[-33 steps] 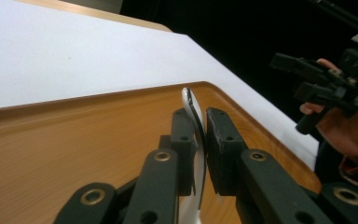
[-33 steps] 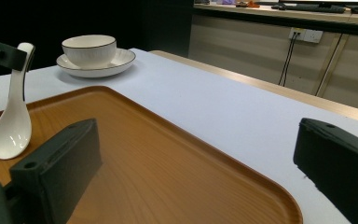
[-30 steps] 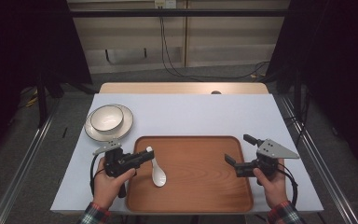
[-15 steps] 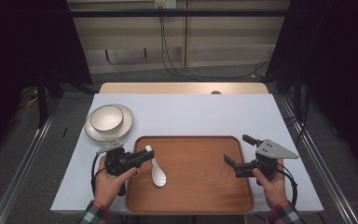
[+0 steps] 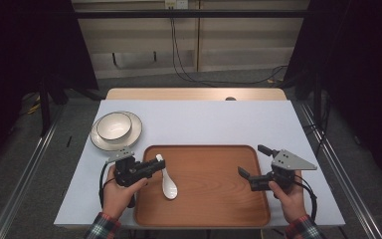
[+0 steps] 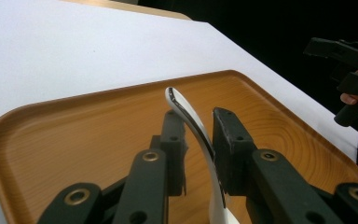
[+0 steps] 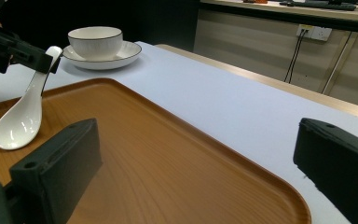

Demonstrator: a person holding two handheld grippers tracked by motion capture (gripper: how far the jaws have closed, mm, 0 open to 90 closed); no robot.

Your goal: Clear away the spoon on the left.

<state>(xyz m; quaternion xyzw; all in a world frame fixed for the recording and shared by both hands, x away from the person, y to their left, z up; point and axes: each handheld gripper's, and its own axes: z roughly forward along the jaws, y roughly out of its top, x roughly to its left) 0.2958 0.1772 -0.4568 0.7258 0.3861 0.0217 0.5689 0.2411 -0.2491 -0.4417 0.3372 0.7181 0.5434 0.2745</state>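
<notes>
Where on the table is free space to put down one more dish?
The white tabletop is bare between the white bowl on its plate and the far right edge. The brown wooden tray is free right of the white ceramic spoon. Crowded: front left, around the left tongs.

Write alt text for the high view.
A person's left gripper holds the handle of a white spoon whose bowl rests in a wooden tray on a white table. The right gripper hovers open over the tray's right edge; a bowl on a plate stands far left.
</notes>
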